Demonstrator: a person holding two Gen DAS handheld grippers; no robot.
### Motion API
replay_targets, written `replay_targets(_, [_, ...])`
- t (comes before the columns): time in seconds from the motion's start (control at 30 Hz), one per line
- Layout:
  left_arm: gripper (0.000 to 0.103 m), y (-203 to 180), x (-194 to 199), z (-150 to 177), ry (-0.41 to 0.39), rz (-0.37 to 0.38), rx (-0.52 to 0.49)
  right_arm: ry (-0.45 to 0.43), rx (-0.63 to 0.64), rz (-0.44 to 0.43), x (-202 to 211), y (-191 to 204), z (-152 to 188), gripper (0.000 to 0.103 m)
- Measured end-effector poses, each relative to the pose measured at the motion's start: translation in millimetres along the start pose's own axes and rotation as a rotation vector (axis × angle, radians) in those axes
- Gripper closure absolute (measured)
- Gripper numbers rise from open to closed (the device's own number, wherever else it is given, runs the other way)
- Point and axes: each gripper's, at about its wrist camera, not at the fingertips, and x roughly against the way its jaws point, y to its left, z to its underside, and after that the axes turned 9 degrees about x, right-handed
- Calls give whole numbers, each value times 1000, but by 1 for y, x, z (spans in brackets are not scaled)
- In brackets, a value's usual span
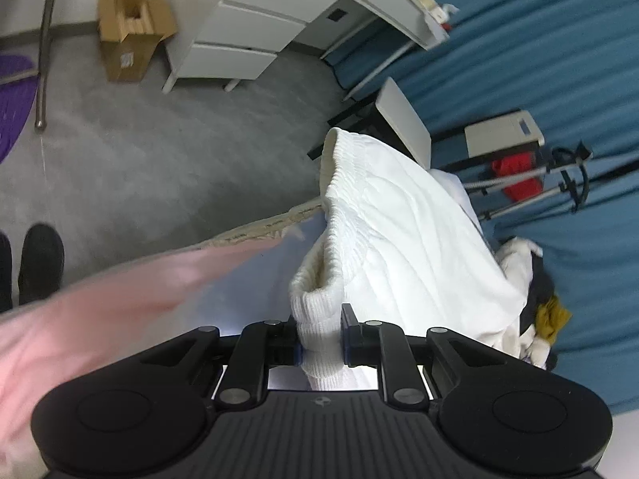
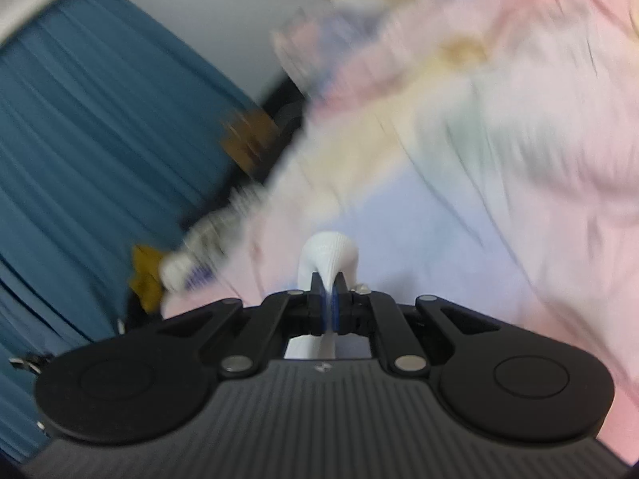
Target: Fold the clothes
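Note:
A white knit garment (image 1: 399, 231) with a ribbed, elastic edge hangs lifted in the left wrist view. My left gripper (image 1: 321, 341) is shut on a ribbed fold of it. In the right wrist view my right gripper (image 2: 328, 299) is shut on a small white bunch of the same garment (image 2: 329, 255). Below it lies a blurred pastel pink, blue and yellow cloth (image 2: 479, 159). The pink cloth also shows in the left wrist view (image 1: 100, 319).
A pile of other clothes, white, dark and mustard (image 1: 535, 303), lies at the right. Blue curtain (image 1: 559, 60), white drawer unit (image 1: 239, 36), cardboard box (image 1: 131, 28), a small side table (image 1: 403, 119) and grey floor (image 1: 159, 159) are beyond. A person's shoes (image 1: 40, 267) stand at left.

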Motion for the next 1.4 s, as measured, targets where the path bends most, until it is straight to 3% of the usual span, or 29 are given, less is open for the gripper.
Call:
replay_targets(0.1, [84,-2,-6,4,-1,-40,-46,49,7,122,-1,-11,3,97])
replay_targets(0.2, [83,-5,-18,5,-1,-68,-69,203,-43,255,-19,-38,17,97])
replay_targets(0.37, [73,-9,-35,6,-6,-96,-120,278,-58,302,-30,-52,28,96])
replay_targets(0.57, [50,-17,-29,9,-38,-139,-196,255,-9,313,-22,-42,24,91])
replay_targets(0.67, [35,-27,-20,11,-57,-156,-271,248,14,333,-23,-41,19,80])
replay_targets(0.7, [30,-31,-16,12,-67,-159,-301,233,31,343,-24,-39,15,72])
replay_targets(0.77, [22,-42,-5,18,-94,-153,-360,189,65,361,-17,-34,11,47])
replay_targets(0.8, [20,-48,1,22,-110,-144,-389,161,74,363,-12,-31,8,29])
replay_targets(0.83, [17,-54,6,26,-125,-135,-417,133,80,365,-7,-28,6,21])
replay_targets(0.87, [15,-61,11,32,-141,-125,-445,107,88,364,-2,-25,4,19])
replay_targets(0.93, [5,-75,19,46,-174,-92,-514,71,136,348,5,-14,-1,20])
replay_targets(1.1, [0,-115,25,94,-220,-27,-680,21,280,198,28,24,-2,20])
replay_targets(1.4, [0,-173,-15,180,-180,95,-795,159,508,-185,58,98,34,21])
